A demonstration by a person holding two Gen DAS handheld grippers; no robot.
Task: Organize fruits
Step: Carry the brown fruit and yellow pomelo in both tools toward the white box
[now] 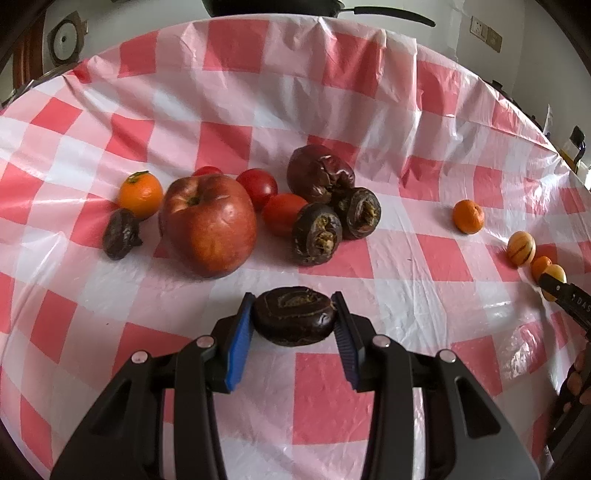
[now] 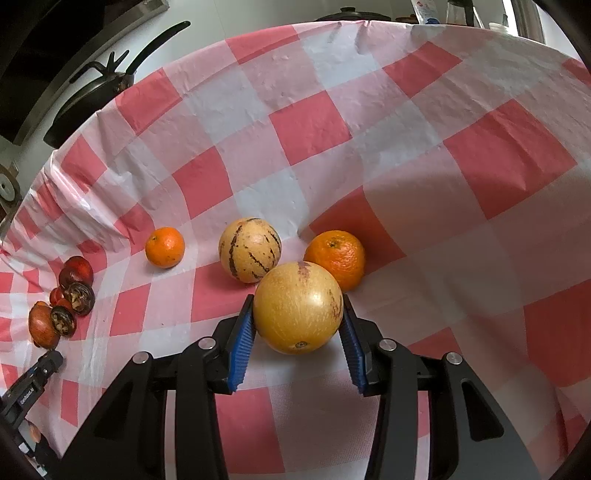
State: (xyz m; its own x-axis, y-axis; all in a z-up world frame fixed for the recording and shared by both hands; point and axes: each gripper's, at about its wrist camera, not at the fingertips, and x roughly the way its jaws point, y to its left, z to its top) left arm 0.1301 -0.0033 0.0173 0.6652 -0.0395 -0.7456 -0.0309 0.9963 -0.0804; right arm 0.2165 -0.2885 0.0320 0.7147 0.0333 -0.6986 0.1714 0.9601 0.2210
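Sorting fruits | left tongs (image 1: 294, 320) clamped on dark fruit (image 1: 294, 320) | right tongs (image 2: 297, 320) clamped on yellow melon (image 2: 297, 308) | next: lift both, carry each to its own kind on the bench (image 2: 314, 125)

You see the red-and-white checked tablecloth (image 1: 295, 92) with a black long-handled pan (image 2: 92, 99) just beyond its far edge and a wall socket (image 1: 485, 33) well behind it.

Left gripper (image 1: 294, 321) is pointing down-forward, blue pads (image 1: 239, 341) pressing both sides of a dark fruit (image 1: 293, 320). Right gripper (image 2: 297, 322) is angling down likewise, pads (image 2: 242, 343) clamping a yellow melon (image 2: 297, 312).
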